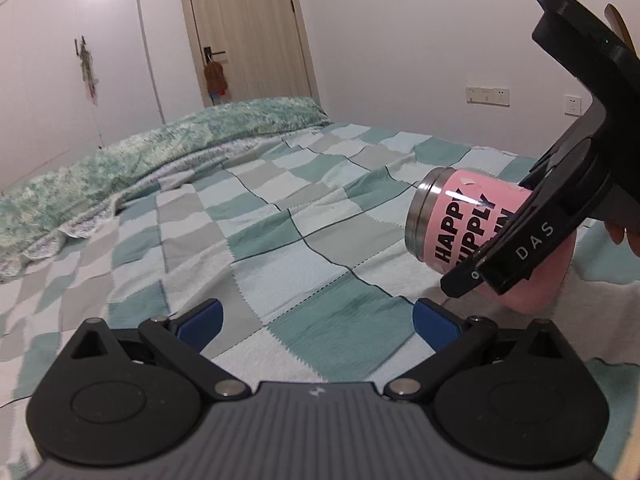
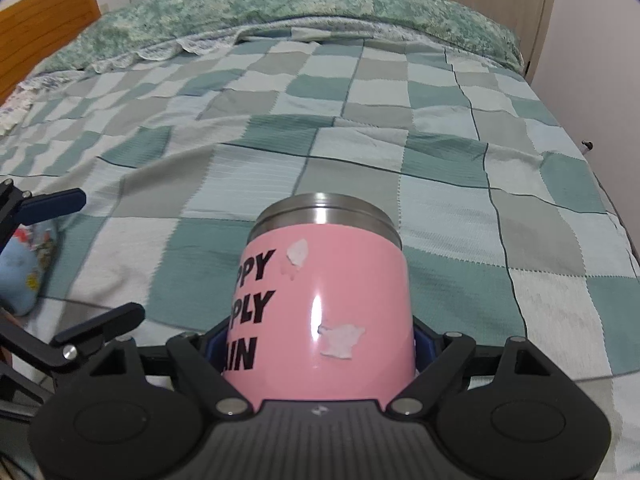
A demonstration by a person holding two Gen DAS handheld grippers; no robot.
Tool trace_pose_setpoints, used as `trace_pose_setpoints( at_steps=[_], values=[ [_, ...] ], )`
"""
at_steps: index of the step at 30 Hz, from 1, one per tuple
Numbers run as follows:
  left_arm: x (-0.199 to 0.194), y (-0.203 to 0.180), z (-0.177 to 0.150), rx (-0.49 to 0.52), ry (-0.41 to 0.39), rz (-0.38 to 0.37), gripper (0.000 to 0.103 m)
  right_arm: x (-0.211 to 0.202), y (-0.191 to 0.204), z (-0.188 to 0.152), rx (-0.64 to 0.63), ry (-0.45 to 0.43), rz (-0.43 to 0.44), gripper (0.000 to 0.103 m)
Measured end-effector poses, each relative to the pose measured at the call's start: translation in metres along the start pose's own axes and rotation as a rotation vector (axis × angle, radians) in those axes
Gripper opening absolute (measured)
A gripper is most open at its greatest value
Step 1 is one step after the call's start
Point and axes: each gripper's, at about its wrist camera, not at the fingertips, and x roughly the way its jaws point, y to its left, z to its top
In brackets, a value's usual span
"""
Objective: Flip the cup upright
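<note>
A pink cup [image 2: 320, 304] with black lettering and a steel rim is held in my right gripper [image 2: 318, 348], whose blue pads press on its two sides. In the left wrist view the cup [image 1: 456, 216] is tilted, steel rim pointing left and slightly up, lifted above the bed, with the right gripper [image 1: 532, 240] around its far end. My left gripper [image 1: 316, 320] is open and empty, low over the bedspread, left of the cup. It also shows at the left edge of the right wrist view [image 2: 76, 264].
A checked green and grey bedspread [image 1: 280, 240] covers the bed. A folded green blanket [image 2: 280, 12] lies along the far side. A blue soft toy [image 2: 20, 280] lies at the left. A wall [image 2: 592, 60] borders the bed on the right.
</note>
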Motion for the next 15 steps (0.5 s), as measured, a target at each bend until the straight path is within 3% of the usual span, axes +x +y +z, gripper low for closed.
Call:
trace_pose_setpoints(
  at_steps=[8,15],
  values=[
    [-0.079,-0.009,-0.023,-0.041,-0.018,0.063,0.103,-0.047,0.044,-0.031,0.022,-0.013,0.095,0.084],
    [-0.134,-0.007,-0.063,-0.089,0.013,0.136,0.103,-0.059,0.094,-0.062,0.026,0.014,0.149,0.084]
  ],
)
